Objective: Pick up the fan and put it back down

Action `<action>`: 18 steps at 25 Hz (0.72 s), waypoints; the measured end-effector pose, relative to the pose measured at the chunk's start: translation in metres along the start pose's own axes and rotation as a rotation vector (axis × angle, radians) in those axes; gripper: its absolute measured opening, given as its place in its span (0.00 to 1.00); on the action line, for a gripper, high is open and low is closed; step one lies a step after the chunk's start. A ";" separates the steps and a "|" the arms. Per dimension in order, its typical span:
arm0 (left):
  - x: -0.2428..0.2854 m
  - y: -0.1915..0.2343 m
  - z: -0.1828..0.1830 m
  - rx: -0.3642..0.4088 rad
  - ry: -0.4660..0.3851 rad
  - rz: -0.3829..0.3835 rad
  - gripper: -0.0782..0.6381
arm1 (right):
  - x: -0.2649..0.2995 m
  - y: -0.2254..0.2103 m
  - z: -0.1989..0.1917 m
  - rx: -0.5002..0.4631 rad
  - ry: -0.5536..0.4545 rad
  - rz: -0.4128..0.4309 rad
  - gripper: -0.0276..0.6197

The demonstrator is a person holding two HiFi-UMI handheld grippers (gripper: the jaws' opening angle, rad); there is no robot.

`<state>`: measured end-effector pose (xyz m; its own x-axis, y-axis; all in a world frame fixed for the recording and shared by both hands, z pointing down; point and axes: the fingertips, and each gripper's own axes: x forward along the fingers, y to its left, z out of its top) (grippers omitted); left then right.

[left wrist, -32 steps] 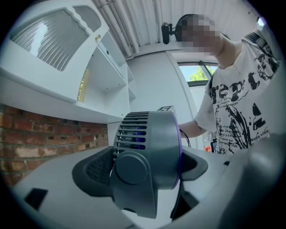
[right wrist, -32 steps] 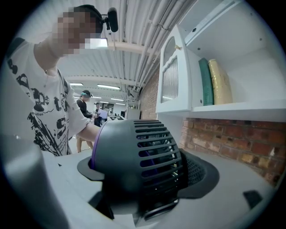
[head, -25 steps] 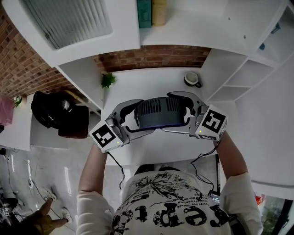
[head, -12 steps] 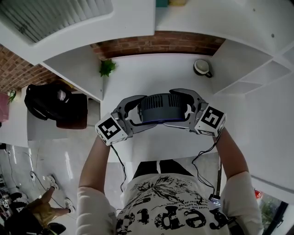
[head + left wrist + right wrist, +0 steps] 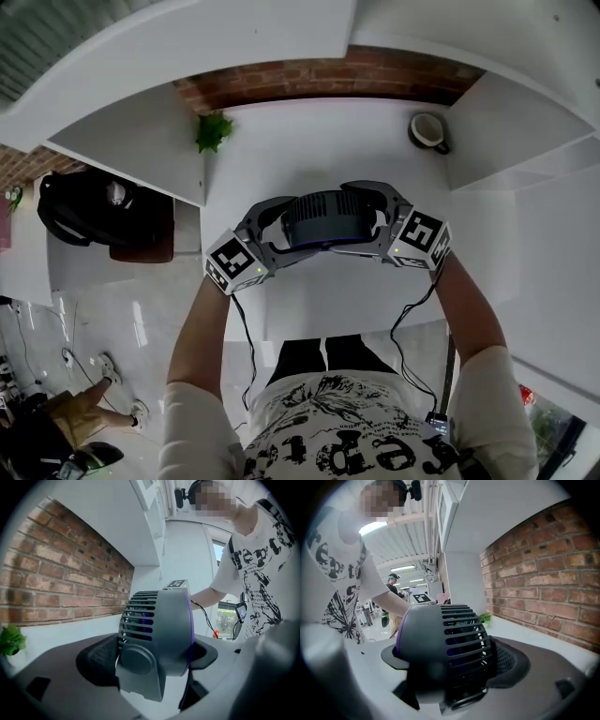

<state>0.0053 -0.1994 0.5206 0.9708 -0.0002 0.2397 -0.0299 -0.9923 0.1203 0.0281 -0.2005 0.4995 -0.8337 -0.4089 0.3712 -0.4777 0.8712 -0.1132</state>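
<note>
Closest in, at the ends of the person's arms, the left gripper (image 5: 281, 234) and the right gripper (image 5: 373, 223) face each other. Each has its jaws spread wide round one side of the fan (image 5: 323, 217), with the padded inner faces pressed against the dark slatted housing, so the fan is clamped between the two. It hangs over the front middle of the white desk (image 5: 309, 150), seemingly just clear of the top, though I cannot tell whether its base touches. This looks like the put-down half of the job. The next move calls for an even, level descent until the base sits flat, then loosening both grips together. Farther back, a small plant (image 5: 214, 131) and a cup (image 5: 427, 131) stand near the brick wall (image 5: 319, 75).
</note>
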 end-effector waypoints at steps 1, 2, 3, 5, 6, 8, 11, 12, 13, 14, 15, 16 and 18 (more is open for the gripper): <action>0.001 0.000 -0.005 -0.001 0.005 -0.001 0.69 | 0.003 0.000 -0.006 0.001 0.006 0.001 0.78; 0.002 0.000 -0.010 -0.002 0.012 -0.001 0.69 | 0.005 0.001 -0.012 0.001 0.012 0.003 0.78; 0.002 -0.001 -0.016 -0.003 0.018 -0.002 0.69 | 0.008 0.002 -0.017 0.000 0.018 0.003 0.79; 0.003 0.000 -0.026 -0.003 0.023 -0.001 0.69 | 0.013 0.003 -0.027 -0.005 0.027 0.002 0.79; 0.003 -0.001 -0.031 -0.004 0.022 -0.001 0.69 | 0.015 0.004 -0.031 -0.008 0.030 0.001 0.79; 0.003 -0.003 -0.041 -0.009 0.017 -0.002 0.69 | 0.018 0.007 -0.038 -0.010 0.032 -0.001 0.79; 0.003 -0.008 -0.051 -0.010 0.017 0.000 0.69 | 0.021 0.013 -0.047 -0.013 0.036 0.002 0.79; 0.003 -0.009 -0.053 -0.005 0.019 0.001 0.69 | 0.021 0.014 -0.050 -0.016 0.038 0.004 0.79; 0.003 -0.010 -0.055 -0.001 0.020 0.002 0.69 | 0.022 0.016 -0.053 -0.018 0.039 0.006 0.79; 0.004 -0.011 -0.056 0.001 0.020 0.002 0.69 | 0.023 0.016 -0.056 -0.019 0.040 0.009 0.79; 0.003 -0.011 -0.056 0.000 0.018 0.002 0.69 | 0.023 0.017 -0.057 -0.019 0.038 0.012 0.79; 0.003 -0.011 -0.056 -0.002 0.014 0.001 0.69 | 0.023 0.017 -0.058 -0.017 0.035 0.013 0.79; 0.004 -0.011 -0.055 -0.008 0.002 0.000 0.69 | 0.023 0.017 -0.058 -0.008 0.024 0.011 0.79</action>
<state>-0.0036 -0.1817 0.5728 0.9705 -0.0004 0.2413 -0.0323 -0.9912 0.1283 0.0167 -0.1791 0.5592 -0.8322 -0.3924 0.3916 -0.4659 0.8780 -0.1102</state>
